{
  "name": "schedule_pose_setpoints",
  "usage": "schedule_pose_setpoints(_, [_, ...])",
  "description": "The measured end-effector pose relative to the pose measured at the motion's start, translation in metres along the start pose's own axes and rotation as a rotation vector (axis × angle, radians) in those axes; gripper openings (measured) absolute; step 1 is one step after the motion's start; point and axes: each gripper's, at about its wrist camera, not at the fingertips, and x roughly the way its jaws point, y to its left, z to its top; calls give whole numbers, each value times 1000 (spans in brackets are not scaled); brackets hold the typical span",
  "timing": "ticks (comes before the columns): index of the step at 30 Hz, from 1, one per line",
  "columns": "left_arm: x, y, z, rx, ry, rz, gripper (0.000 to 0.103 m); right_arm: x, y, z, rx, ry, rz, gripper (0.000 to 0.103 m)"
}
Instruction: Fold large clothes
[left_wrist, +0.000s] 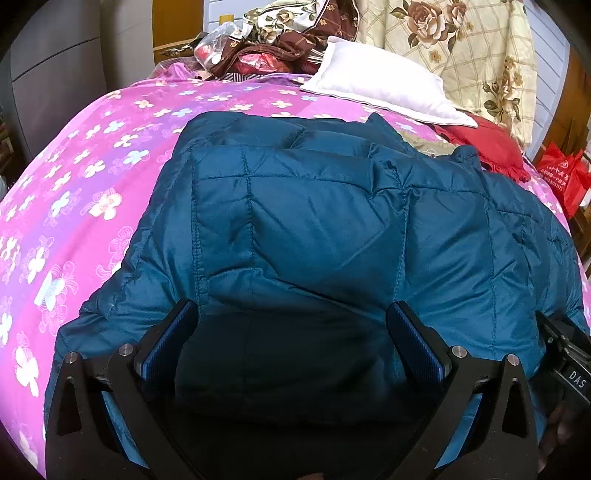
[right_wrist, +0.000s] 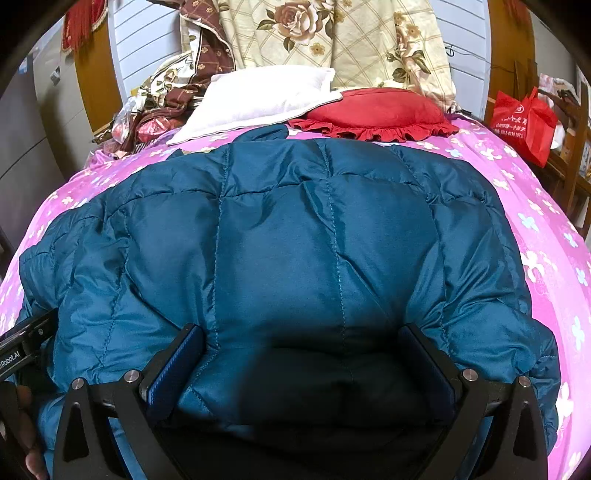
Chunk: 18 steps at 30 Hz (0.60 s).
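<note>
A large teal quilted down jacket (left_wrist: 314, 236) lies spread on a pink floral bedspread (left_wrist: 85, 192). It also fills the right wrist view (right_wrist: 314, 251). My left gripper (left_wrist: 291, 314) is open, its two blue-padded fingers wide apart, with a puffed part of the jacket's near edge bulging between them. My right gripper (right_wrist: 306, 336) is open in the same way over the jacket's near edge, further right. The right gripper's body shows at the right edge of the left wrist view (left_wrist: 569, 354).
A white pillow (right_wrist: 255, 99) and a red frilled cushion (right_wrist: 373, 112) lie at the bed's far end. A rose-print quilt (right_wrist: 343, 40) hangs behind them. Crumpled brown cloth and bags (left_wrist: 266, 48) sit at the far left. A red bag (right_wrist: 524, 118) stands right of the bed.
</note>
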Motion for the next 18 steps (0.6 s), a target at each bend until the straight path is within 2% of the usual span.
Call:
schedule_pose_setpoints(11, [-6, 4, 0, -4, -14, -8, 103, 1, 1, 0, -3, 5, -9, 103])
schedule_pose_setpoints(14, [-27, 6, -3, 20, -43, 41, 102, -3, 3, 2, -10, 17, -25, 103])
schedule_pose_setpoints(15, [-42, 9, -5, 32, -78, 54, 102, -9, 4, 5, -2, 38, -40, 103])
schedule_pose_setpoints(18, [-77, 19, -10, 80, -116, 42, 102, -48, -3, 6, 71, 10, -2, 102])
